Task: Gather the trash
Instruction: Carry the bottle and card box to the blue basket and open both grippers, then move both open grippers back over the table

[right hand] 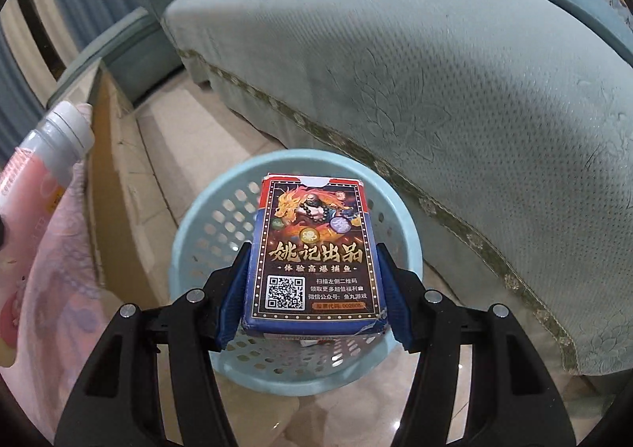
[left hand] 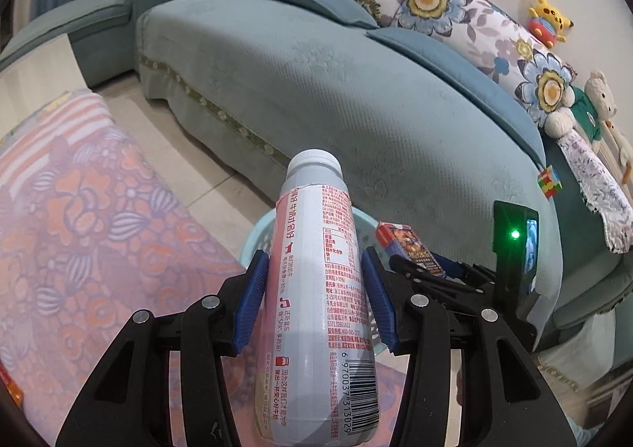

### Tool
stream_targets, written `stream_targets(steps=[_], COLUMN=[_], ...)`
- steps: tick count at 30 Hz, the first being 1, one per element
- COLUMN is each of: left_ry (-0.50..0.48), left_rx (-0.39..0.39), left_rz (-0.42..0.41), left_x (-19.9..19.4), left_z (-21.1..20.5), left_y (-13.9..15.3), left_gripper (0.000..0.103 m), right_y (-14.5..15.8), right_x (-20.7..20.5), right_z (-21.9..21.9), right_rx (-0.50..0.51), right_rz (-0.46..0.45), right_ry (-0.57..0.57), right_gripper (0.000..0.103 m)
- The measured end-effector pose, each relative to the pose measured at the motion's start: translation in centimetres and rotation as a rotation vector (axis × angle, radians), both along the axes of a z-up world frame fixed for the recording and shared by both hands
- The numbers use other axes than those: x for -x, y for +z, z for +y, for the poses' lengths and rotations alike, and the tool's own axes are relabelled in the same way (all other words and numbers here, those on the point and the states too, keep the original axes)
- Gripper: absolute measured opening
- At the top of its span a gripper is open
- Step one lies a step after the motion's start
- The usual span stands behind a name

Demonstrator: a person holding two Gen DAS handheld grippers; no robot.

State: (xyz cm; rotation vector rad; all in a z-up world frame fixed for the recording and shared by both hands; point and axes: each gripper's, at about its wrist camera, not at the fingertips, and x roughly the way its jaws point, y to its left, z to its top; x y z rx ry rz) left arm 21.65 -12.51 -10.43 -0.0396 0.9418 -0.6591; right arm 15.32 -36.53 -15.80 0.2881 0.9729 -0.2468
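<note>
My left gripper [left hand: 312, 269] is shut on a white plastic bottle [left hand: 316, 288] with a red-printed label and a white cap, held cap-forward over the rim of a light blue perforated basket [left hand: 253, 237]. In the right wrist view, my right gripper [right hand: 314, 261] is shut on a blue card box [right hand: 314, 253] with a dragon picture and a QR code, held directly above the light blue basket [right hand: 205, 225] on the floor. The same card box [left hand: 409, 247] and right gripper show at the right of the left wrist view. The bottle [right hand: 51, 154] appears at the left edge of the right wrist view.
A teal sofa [left hand: 356, 91] with floral cushions and soft toys runs behind the basket. A table with a pink floral cloth [left hand: 87, 209] stands on the left. A cube puzzle [left hand: 550, 181] lies on the sofa. Beige floor tiles [right hand: 190, 138] lie between table and sofa.
</note>
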Motion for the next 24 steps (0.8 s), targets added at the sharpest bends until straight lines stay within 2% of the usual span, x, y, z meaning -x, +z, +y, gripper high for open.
stream_targets(steps=[5, 9, 14, 17, 21, 24], left_ry=[0.011, 0.046, 0.087, 0.129, 0.221, 0.284], left_rx=[0.038, 0.069, 0.105, 0.125, 0.152, 0.141], left_rz=[-0.008, -0.026, -0.06, -0.093, -0.146, -0.177], left_x=[0.0, 0.4, 1.6, 2.4, 3.8, 5.1], left_z=[1.3, 3.3, 6.1, 8.3, 12.9, 16.2], left_y=[0.3, 1.5, 3.3, 4.8, 6.8, 7.9], left_gripper=[0.056, 0.056, 0.056, 0.056, 0.056, 0.057], right_y=[-0.7, 0.1, 2.8, 5.2, 8.5, 10.3], right_x=[-1.1, -0.5, 0.5, 1.1, 1.7, 2.0], right_z=[-0.5, -0.3, 1.4, 3.4, 7.3, 11.1], right_rx=[-0.008, 0.002, 0.019, 0.023, 0.032, 0.056], right_rz=[0.001, -0.024, -0.082, -0.148, -0.244, -0.295], right_ry=[-0.036, -0.026, 0.021, 0.07, 0.164, 0.236], right_gripper=[0.058, 0.058, 0.058, 0.058, 0.058, 0.058])
